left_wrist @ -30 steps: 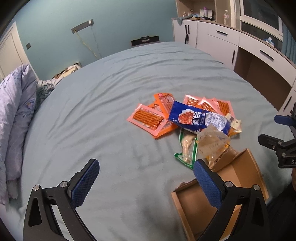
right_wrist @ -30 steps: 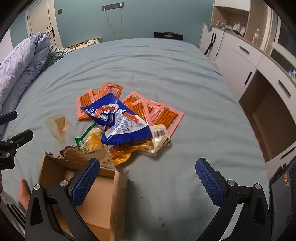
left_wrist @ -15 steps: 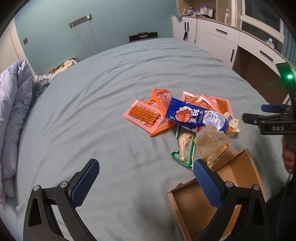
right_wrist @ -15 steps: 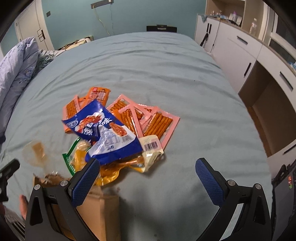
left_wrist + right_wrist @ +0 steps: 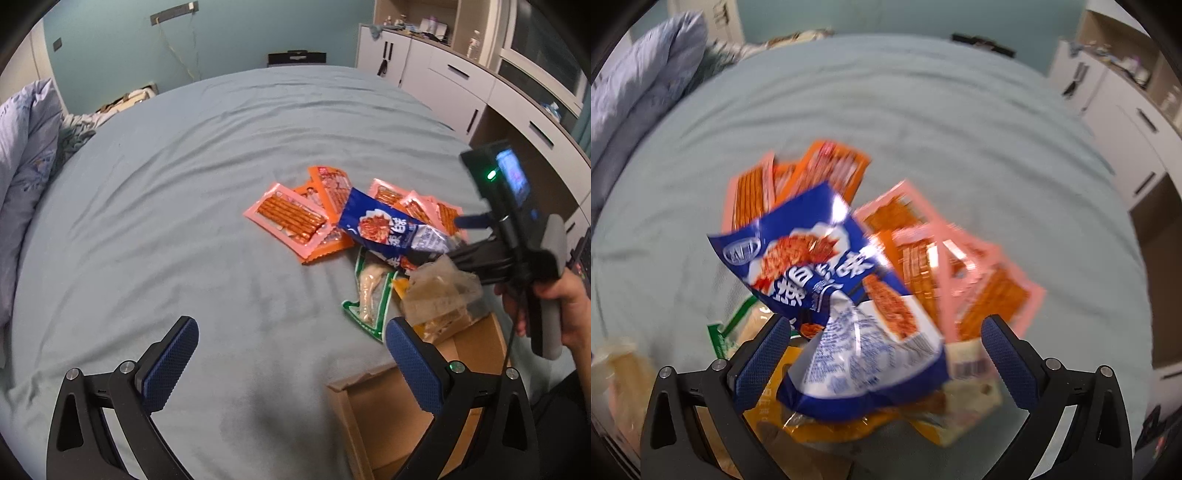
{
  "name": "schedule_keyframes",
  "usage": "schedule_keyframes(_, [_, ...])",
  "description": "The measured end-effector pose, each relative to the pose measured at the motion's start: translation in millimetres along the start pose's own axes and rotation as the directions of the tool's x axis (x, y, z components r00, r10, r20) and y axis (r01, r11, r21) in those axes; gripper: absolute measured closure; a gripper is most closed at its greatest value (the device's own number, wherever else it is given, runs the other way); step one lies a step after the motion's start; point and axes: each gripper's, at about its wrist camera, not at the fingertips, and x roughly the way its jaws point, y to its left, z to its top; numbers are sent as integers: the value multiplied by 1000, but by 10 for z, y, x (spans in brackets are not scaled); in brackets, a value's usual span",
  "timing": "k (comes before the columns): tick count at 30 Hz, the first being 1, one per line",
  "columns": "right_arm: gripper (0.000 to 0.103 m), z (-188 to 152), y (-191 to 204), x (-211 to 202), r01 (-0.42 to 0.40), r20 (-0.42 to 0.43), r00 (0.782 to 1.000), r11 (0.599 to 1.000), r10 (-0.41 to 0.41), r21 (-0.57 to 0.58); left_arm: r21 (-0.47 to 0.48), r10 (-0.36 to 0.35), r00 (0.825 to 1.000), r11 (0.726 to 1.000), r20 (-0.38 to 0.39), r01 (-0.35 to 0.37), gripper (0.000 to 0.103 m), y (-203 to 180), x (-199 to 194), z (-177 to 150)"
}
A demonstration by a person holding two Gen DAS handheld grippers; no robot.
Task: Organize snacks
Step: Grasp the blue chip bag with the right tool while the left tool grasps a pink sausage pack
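Observation:
A pile of snack packets lies on the light blue bed. On top is a blue and white bag, with pink and orange stick packets around it, a green-edged packet and yellow packets beneath. An open cardboard box sits at the near right. My left gripper is open and empty above the bed, left of the box. My right gripper is open, low over the near end of the blue bag; it also shows in the left wrist view.
A crumpled clear wrapper lies at the box's far edge. Purple bedding is bunched at the left. White cabinets and drawers line the right wall.
My right gripper has dropped and moved forward over the pile, so the blue bag now fills its view. My left gripper has shifted slightly. Both stay open.

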Motion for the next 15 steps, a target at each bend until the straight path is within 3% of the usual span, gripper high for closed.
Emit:
schedule_keyframes(2, [9, 11, 34, 180, 9, -60, 998, 1000, -9, -11, -5, 9, 1000, 1000, -10, -9, 0, 13, 47, 11])
schedule_keyframes(3, [21, 5, 33, 236, 8, -81, 997, 1000, -8, -5, -6, 14, 1000, 1000, -14, -14, 0, 17, 69, 16])
schedule_keyframes(5, [30, 2, -18, 261, -14, -87, 996, 999, 16, 31, -7, 24, 999, 1000, -24, -25, 0, 24, 120, 37])
schedule_keyframes(6, [46, 18, -43, 240, -2, -81, 997, 999, 5, 36, -8, 27, 999, 1000, -25, -28, 0, 26, 132, 47])
schedule_keyframes(7, [53, 31, -61, 223, -9, -85, 996, 999, 12, 36, -7, 34, 999, 999, -23, -34, 0, 25, 148, 60])
schedule_keyframes(12, [67, 50, -187, 99, -30, -67, 997, 995, 37, 96, 2, 54, 998, 999, -18, -54, 0, 47, 213, 107])
schedule_keyframes(15, [68, 47, -252, -84, -68, -20, 997, 986, 72, 155, -10, 45, 999, 999, -22, -45, 0, 88, 266, 191])
